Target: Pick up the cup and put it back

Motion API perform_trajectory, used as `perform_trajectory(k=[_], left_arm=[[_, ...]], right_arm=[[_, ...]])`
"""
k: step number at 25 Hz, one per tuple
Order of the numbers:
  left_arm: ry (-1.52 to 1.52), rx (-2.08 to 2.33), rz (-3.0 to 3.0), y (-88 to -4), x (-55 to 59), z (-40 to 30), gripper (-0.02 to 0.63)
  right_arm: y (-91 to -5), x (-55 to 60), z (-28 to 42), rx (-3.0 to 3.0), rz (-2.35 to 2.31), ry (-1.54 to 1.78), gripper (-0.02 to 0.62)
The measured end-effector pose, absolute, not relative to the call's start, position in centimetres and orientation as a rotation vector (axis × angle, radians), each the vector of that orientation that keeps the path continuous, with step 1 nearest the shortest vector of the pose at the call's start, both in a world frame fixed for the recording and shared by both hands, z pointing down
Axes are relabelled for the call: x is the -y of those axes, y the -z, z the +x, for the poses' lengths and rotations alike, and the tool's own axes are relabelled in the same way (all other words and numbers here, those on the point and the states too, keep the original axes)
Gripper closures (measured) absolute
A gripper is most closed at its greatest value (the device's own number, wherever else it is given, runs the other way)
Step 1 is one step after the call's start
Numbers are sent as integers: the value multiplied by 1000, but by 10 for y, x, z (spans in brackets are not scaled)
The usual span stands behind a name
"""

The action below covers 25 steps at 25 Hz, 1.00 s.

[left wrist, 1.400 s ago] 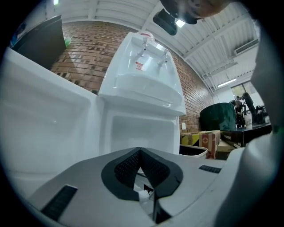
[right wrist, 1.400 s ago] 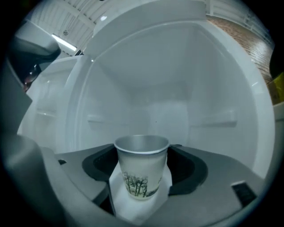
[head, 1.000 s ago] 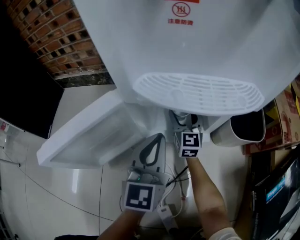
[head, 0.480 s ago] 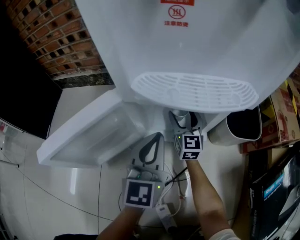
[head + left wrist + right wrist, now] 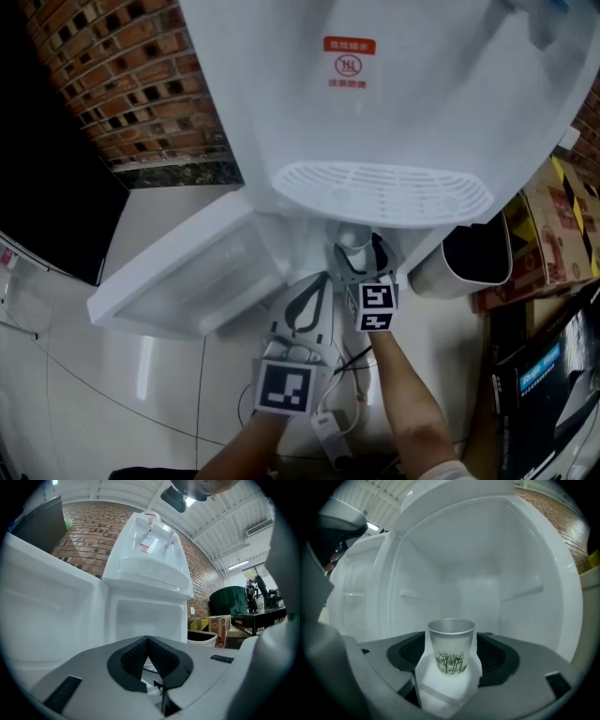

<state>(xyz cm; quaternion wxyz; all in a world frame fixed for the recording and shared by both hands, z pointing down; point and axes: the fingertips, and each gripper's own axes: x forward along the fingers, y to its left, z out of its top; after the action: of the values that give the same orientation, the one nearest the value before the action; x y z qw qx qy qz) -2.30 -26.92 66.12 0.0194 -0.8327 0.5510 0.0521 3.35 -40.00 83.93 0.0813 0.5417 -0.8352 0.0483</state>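
Your right gripper is clamped on the cup just inside the open cabinet. It could slip, since the sides taper and the pads meet only near the rim. Squeeze harder and the thin wall may buckle. The cup is pale and upright, with a dark tree print. Your left gripper is closed on nothing.

Head view: high above the dispenser, looking steeply down. Left gripper view: low, set back, facing its open cabinet. Right gripper view: close, looking inside the cabinet. All three views share the dispenser.
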Motion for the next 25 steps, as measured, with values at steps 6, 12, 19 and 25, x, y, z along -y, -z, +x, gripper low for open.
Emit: perform_trajectory(k=[6,12,19,25], left_arm=[[-167,-1720,-2571,-660,269,-27,606],[-184,-1720,-2571,-656,271,-22,606],[-189,-1662,-2555,-646,269,-10,606],[-188,-1596,-2543,-635,264,0,606]], right_arm=[[-811,379,38,2504,1680,-105,238],[-751,331,38,2544,1679,-71,482],[-678,289,45,2539,1730,76,578],[-640,269,49,2547,1770,77,589]])
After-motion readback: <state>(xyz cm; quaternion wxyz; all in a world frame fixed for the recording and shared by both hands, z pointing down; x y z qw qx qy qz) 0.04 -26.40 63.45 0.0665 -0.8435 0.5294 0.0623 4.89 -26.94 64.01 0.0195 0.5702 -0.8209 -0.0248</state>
